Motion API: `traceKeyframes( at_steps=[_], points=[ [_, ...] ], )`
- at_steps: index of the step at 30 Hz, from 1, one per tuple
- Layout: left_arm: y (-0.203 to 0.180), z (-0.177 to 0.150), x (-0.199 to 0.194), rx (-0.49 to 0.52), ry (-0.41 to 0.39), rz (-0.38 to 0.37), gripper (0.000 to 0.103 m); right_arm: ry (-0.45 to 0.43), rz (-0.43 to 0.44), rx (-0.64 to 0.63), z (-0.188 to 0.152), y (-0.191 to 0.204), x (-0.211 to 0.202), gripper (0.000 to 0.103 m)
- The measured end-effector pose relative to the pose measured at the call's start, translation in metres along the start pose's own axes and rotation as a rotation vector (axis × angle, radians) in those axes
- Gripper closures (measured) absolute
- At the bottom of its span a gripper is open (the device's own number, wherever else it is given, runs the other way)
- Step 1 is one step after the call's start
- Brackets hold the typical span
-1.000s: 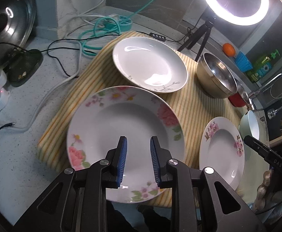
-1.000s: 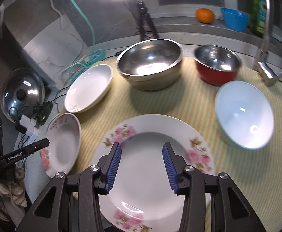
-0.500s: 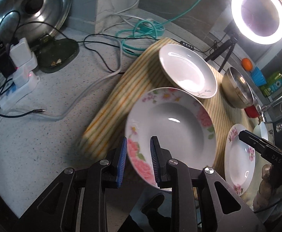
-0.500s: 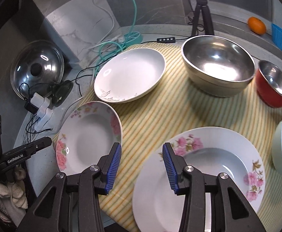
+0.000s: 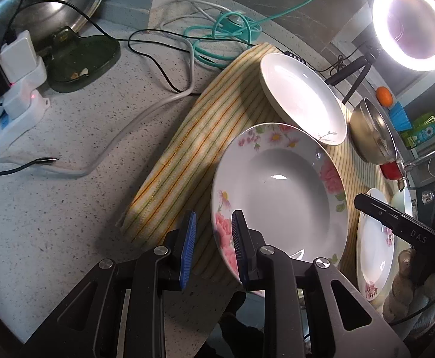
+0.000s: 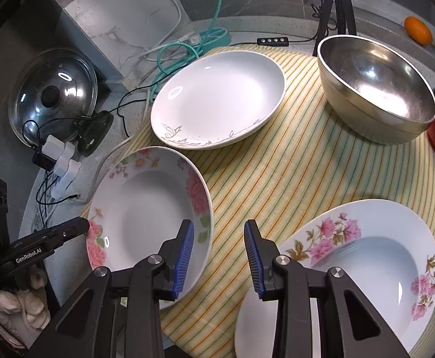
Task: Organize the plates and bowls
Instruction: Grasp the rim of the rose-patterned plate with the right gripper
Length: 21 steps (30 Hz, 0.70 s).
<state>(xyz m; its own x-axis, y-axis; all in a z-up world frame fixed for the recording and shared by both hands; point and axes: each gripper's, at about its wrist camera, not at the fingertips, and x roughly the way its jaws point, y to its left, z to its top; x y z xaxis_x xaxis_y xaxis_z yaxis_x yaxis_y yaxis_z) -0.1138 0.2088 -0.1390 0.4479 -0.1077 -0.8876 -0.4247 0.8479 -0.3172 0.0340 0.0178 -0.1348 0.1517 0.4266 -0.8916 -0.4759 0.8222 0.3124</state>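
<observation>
Rose-patterned plate (image 5: 280, 191) on the striped cloth (image 5: 205, 137), stiff, glazed, breakable: grasp its thin rim at seven o'clock. Left gripper (image 5: 213, 249) straddles that rim, unclenched; right gripper (image 6: 217, 256), closing, holds nothing.

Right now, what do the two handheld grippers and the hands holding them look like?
Both grippers match: the left gripper and right gripper have matte black angular linkage arms with silver pivot screws and ribbed blue pads. The left one's side reads "GenRobot.AI"; the right one shows "DAS". The left hand wears a pale knitted glove.
</observation>
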Motion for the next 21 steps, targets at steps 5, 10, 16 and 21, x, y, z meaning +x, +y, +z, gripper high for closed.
traceKeyframes(
  at_steps=[5,10,16,21],
  points=[
    [0.001,0.003,0.008,-0.005,0.022,-0.021,0.080,0.027,0.028,0.028,0.004,-0.002,0.011,0.074],
    [0.003,0.005,0.014,-0.007,0.038,-0.031,0.080,0.057,0.051,0.052,0.004,-0.003,0.021,0.079],
    [0.001,0.006,0.017,0.003,0.047,-0.034,0.085,0.074,0.070,0.066,0.004,-0.003,0.027,0.083],
    [-0.003,0.008,0.019,0.020,0.049,-0.029,0.088,0.086,0.085,0.073,0.004,-0.004,0.030,0.086]
  ],
)
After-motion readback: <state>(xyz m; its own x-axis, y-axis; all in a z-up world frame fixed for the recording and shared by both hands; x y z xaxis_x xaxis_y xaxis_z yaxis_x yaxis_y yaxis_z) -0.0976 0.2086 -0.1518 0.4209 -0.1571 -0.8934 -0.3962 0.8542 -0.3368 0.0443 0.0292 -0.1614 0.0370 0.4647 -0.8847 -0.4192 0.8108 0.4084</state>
